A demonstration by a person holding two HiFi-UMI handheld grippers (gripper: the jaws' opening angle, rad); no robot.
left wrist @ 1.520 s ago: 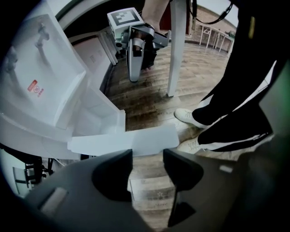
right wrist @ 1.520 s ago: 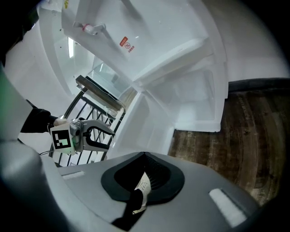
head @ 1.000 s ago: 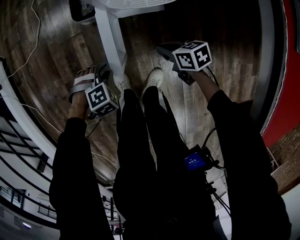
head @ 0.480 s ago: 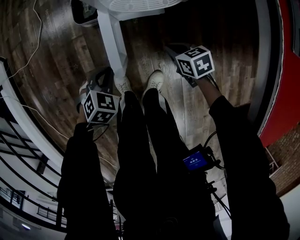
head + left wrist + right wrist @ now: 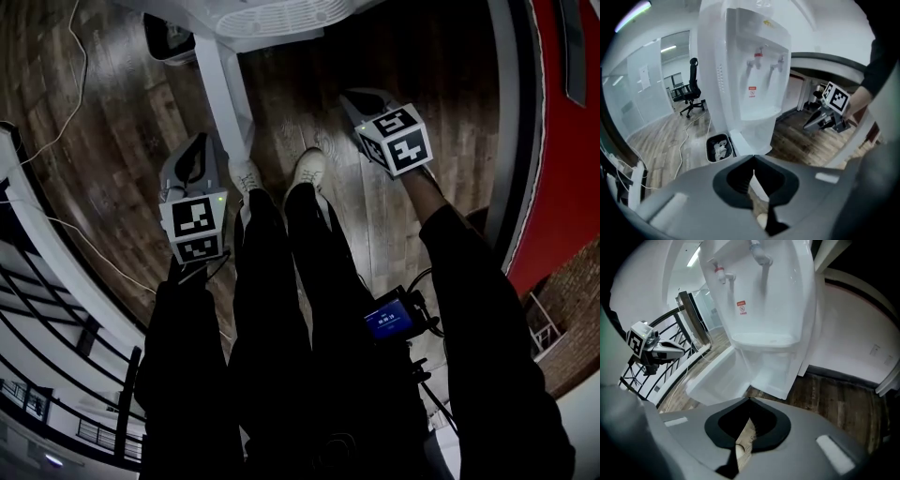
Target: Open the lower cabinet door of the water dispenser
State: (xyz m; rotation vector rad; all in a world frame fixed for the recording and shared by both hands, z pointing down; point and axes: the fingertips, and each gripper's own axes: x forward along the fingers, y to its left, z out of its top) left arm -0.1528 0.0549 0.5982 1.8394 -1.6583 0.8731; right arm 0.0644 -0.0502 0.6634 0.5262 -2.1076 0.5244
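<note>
My left gripper (image 5: pixel 753 160) and right gripper (image 5: pixel 750 401) are both closed, empty, facing the water dispenser (image 5: pixel 764 310); its lower cabinet door (image 5: pixel 715 376) stands open.

The head view is dim: the wooden floor (image 5: pixel 112 112) and the person's dark clothing (image 5: pixel 281 356) sink into shadow, and straight lines bow at the edges. Both gripper views are brighter, lit by ceiling strips (image 5: pixel 668 48). The white water dispenser (image 5: pixel 754 70) glares, nearly washed out. The left tongs (image 5: pixel 753 164) and right tongs (image 5: pixel 750 403) blur near the lens; corners go black.
</note>
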